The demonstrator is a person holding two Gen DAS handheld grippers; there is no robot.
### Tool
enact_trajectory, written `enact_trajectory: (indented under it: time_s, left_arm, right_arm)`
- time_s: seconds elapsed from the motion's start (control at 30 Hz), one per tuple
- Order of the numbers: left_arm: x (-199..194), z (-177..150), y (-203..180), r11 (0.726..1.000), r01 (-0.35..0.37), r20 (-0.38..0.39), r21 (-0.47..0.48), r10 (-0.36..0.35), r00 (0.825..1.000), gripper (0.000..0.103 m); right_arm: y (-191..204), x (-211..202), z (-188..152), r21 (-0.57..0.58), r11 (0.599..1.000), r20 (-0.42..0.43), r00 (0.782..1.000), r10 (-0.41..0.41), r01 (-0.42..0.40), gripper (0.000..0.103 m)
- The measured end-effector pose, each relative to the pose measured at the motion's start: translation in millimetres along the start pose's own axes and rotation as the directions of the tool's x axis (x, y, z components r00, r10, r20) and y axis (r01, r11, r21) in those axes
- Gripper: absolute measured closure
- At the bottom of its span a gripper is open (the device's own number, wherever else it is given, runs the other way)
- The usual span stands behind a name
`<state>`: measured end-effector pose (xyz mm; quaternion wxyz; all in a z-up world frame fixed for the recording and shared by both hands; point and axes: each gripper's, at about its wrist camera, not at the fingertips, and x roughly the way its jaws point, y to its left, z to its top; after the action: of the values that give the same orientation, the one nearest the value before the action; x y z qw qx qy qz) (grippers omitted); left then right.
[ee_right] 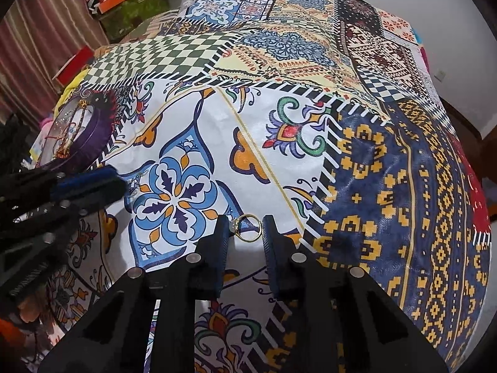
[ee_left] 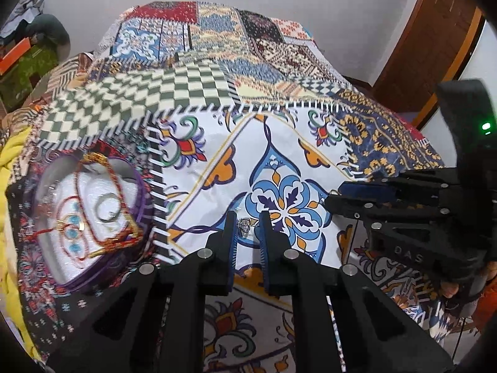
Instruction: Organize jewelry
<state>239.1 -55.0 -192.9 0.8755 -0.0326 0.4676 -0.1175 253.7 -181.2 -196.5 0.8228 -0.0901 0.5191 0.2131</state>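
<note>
Flanked a gold ring (ee_right: 247,227) on the patterned bedspread (ee_right: 366,161) with the right gripper (ee_right: 245,228), fingers parted, hoop flat and stone toward the left finger. Likewise bracketed a silver ring (ee_left: 246,225) with the spread left gripper (ee_left: 247,225). Lay well left: the purple-rimmed jewelry box (ee_left: 146,192), nearer the left gripper.

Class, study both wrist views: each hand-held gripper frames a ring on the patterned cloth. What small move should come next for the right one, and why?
Probably close the right hand-held gripper on the gold ring: the ring lies on the cloth between its open fingers, ungripped.
</note>
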Motion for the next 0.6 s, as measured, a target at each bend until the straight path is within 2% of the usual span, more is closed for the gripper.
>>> enact_trajectory:
  time_s: [0.3, 0.6]
  left_arm:
    - [-51, 10, 8, 1.0, -0.011, 0.107, -0.021, 0.014, 0.994, 0.091]
    - [-105, 20, 24, 0.997, -0.044, 0.233, -0.063, 0.057, 0.971, 0.091]
  right_arm:
    - [7, -28, 2, -0.006, 0.999, 0.072, 0.997, -0.033, 0.033, 0.084]
    - [25, -71, 23, -0.001, 1.0, 0.203, 0.979, -0.024, 0.025, 0.083]
